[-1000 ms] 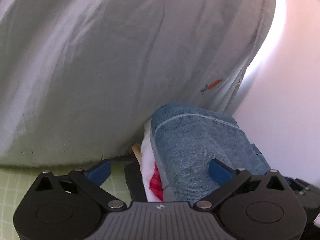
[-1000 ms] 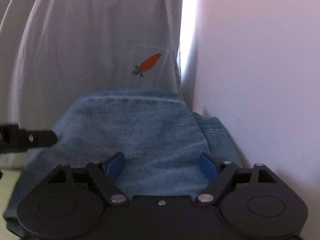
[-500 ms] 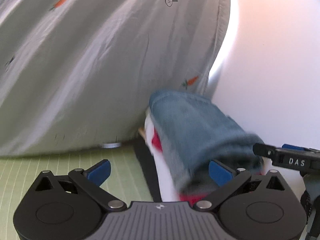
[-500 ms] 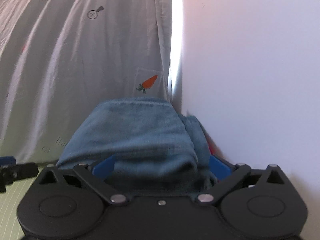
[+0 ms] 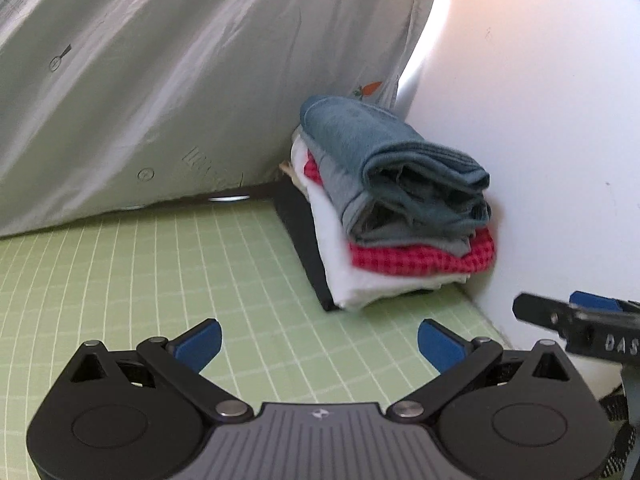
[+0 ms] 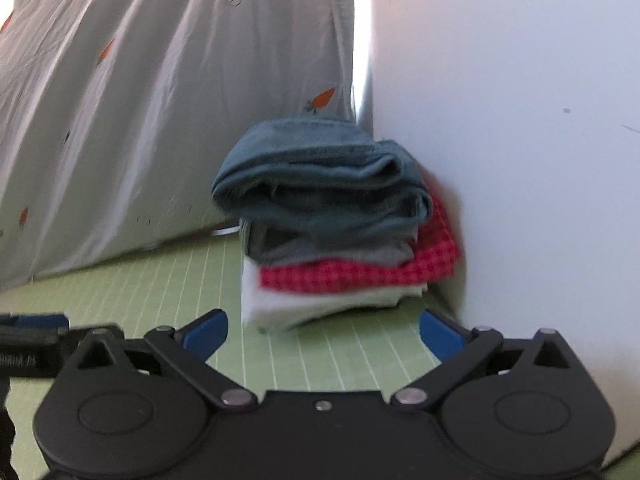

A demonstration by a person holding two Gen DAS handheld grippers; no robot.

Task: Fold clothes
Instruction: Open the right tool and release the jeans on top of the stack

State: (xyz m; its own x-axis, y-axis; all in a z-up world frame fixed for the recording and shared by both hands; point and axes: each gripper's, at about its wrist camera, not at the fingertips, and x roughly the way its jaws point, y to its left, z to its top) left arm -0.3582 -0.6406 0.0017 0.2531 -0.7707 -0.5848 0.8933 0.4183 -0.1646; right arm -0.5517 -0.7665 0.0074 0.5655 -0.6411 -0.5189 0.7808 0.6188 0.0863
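Note:
A stack of folded clothes stands in the corner where curtain and wall meet. Folded blue jeans (image 5: pixel 384 160) (image 6: pixel 320 176) lie on top, over a grey piece, a red checked cloth (image 5: pixel 420 256) (image 6: pixel 360 272) and a white cloth (image 5: pixel 352 280) (image 6: pixel 288 304). A black cloth (image 5: pixel 304 236) pokes out underneath at the left. My left gripper (image 5: pixel 318 346) hangs open over the green mat, short of the stack, with nothing between its fingers. My right gripper (image 6: pixel 322 334) is open too, just in front of the stack and apart from it. Its finger (image 5: pixel 560 312) shows at the right edge of the left wrist view.
A green cutting mat (image 5: pixel 140 280) (image 6: pixel 320 360) with a white grid covers the table. A pale grey curtain (image 5: pixel 180 80) (image 6: pixel 160 100) printed with carrots hangs behind. A white wall (image 5: pixel 540 140) (image 6: pixel 520 160) closes off the right side, touching the stack.
Both grippers have drawn back from the stack, leaving the jeans on top of it. The right gripper's fingers spread wider. The stack looks smaller and the green mat has come into view.

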